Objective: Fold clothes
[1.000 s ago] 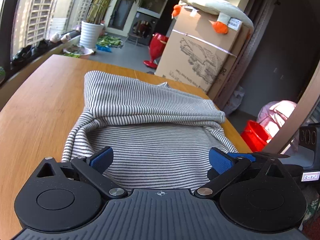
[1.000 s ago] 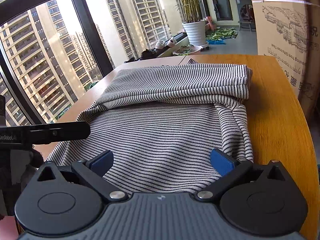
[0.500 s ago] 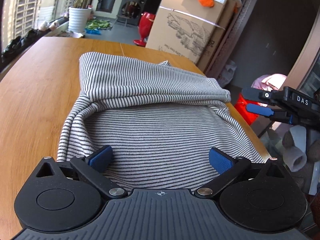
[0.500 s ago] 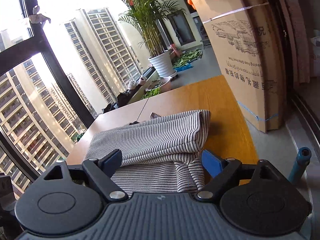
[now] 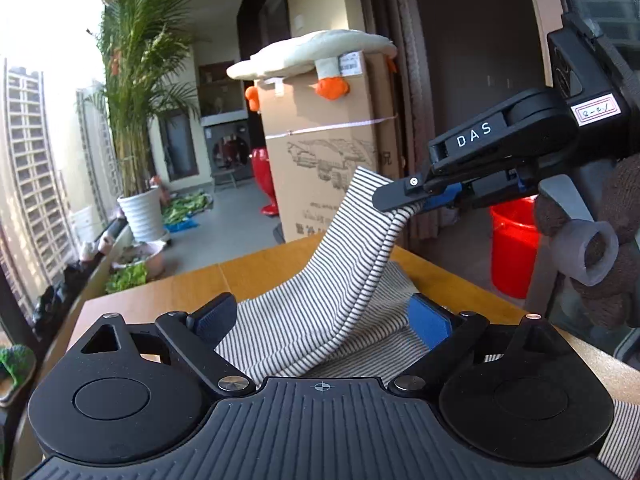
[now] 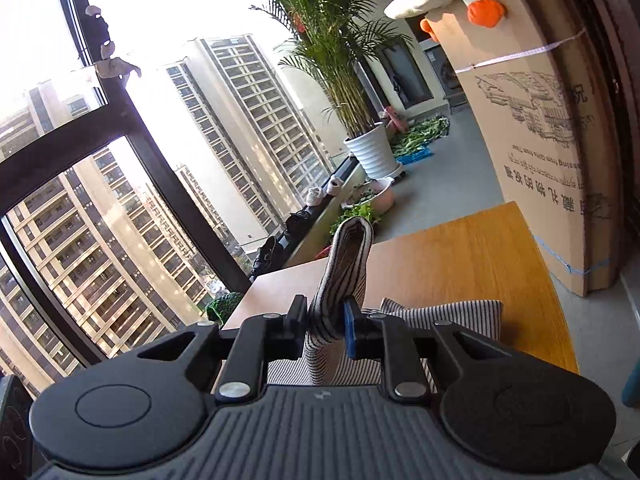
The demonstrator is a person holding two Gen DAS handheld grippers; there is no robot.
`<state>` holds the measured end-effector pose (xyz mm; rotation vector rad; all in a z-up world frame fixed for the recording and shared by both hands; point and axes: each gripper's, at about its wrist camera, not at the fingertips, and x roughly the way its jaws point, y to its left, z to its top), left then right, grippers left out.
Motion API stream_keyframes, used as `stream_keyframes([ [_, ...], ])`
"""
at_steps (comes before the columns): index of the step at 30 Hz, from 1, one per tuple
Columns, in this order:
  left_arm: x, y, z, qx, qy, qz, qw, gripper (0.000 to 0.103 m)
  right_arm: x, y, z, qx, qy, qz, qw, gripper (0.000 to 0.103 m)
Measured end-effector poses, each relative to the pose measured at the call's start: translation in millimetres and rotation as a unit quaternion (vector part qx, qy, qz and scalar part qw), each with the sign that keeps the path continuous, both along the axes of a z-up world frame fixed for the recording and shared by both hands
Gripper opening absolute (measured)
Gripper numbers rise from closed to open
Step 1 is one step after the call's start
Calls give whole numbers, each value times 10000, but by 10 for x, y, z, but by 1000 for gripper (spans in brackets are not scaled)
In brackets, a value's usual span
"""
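Fingers of the right gripper [image 6: 326, 326] pinch the striped shirt [image 5: 320, 312], lifting 1 edge off the desk [image 5: 168, 292]. Left gripper [image 5: 324, 318] fingers are apart around the cloth. Folding looks part done, more left.

grey-and-white striped garment [image 5: 340, 300] lies partly folded on the wooden table, one corner lifted up, doubled over.

Both wrist cams sit low over the wooden table [image 5: 168, 292], facing the potted palm [image 6: 360, 128]; shared background.

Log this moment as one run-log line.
right gripper: shut on striped shirt, edge lifted | left gripper: open | table: rest of shirt
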<state>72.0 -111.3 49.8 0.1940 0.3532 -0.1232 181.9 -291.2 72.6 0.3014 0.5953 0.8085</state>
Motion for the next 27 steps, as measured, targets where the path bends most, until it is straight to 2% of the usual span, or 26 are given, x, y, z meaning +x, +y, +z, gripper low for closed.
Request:
stream_keyframes([
  [1, 78, -21, 22, 69, -134, 19, 9999, 90, -63, 71, 90, -10, -112, 199, 9997, 16],
  [3, 231, -8, 70, 106, -273, 103, 9995, 38, -159, 201, 234, -17, -300, 540, 9981, 16],
  [5, 331, 243, 134, -356, -91, 293, 9989, 12, -211, 275, 325, 38, -458, 686, 9966, 17],
  [6, 320, 420, 163, -554, -86, 491, 9972, 12, -209, 291, 341, 59, -554, 697, 9960, 19],
  [8, 171, 840, 208, -779, -266, 1082, 9907, 11, -180, 330, 334, -28, -740, 591, 9955, 54],
  [9, 62, 1058, 237, -884, -346, 1383, 9858, 11, -153, 372, 303, -203, -869, 464, 9949, 58],
  [11, -185, 1474, 297, -1110, -504, 1934, 9735, 11, -164, 579, 153, -754, -1084, 428, 9903, 59],
  [13, -393, 1780, 329, -1189, -600, 2357, 9627, 11, -128, 842, -36, -1173, -1081, 570, 9855, 59],
  [17, -641, 2220, 294, -1377, -658, 2880, 9454, 10, -70, 1524, -456, -2089, -1206, 909, 9662, 59],
  [20, -714, 2416, 199, -1531, -560, 3026, 9391, 10, -89, 1988, -706, -2658, -1344, 1283, 9460, 58],
  [22, -728, 2457, 131, -1616, -477, 3016, 9384, 10, -88, 2185, -777, -2852, -1380, 1397, 9381, 58],
  [24, -774, 2482, 41, -1727, -382, 2952, 9389, 10, -58, 2353, -843, -2944, -1335, 1370, 9363, 61],
  [27, -820, 2432, -34, -1915, -333, 2770, 9410, 10, 101, 2481, -920, -2928, -1141, 1311, 9402, 59],
])
